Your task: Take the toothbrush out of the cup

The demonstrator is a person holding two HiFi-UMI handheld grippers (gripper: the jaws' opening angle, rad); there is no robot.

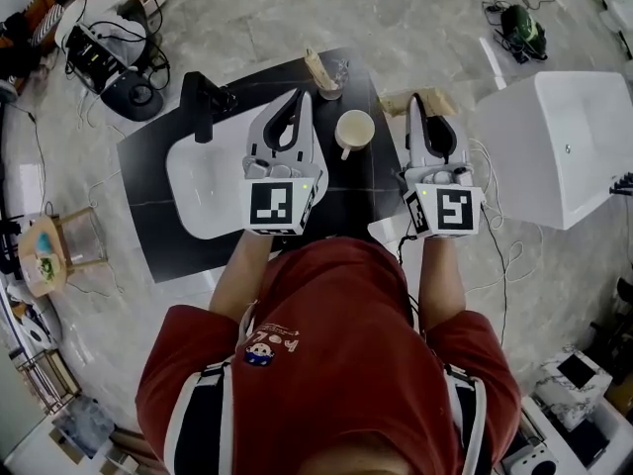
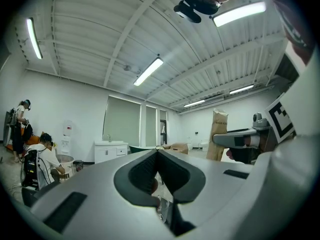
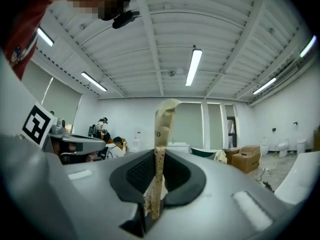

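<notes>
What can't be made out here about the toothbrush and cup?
- Glass cup, head view: the tan item inside is too small to identify.
- Paper-wrapped strip in the right hand-held gripper: the wrapper hides its contents.
- Both gripper views: the gripper bodies hide the countertop.

Counted from overhead: 2 grippers, left gripper (image 1: pixel 301 94) & right gripper (image 1: pixel 418 98); 1 white mug (image 1: pixel 354 130); 1 glass (image 1: pixel 336 74) at 12 o'clock; 2 paper-wrapped sticks, glass-held stick (image 1: pixel 316 66) & clamped stick (image 3: pixel 159 149); 1 basin (image 1: pixel 203 194) w/ 1 faucet (image 1: pixel 201 103) at 9 o'clock; 1 tub (image 1: pixel 564 146) at 3 o'clock.
</notes>
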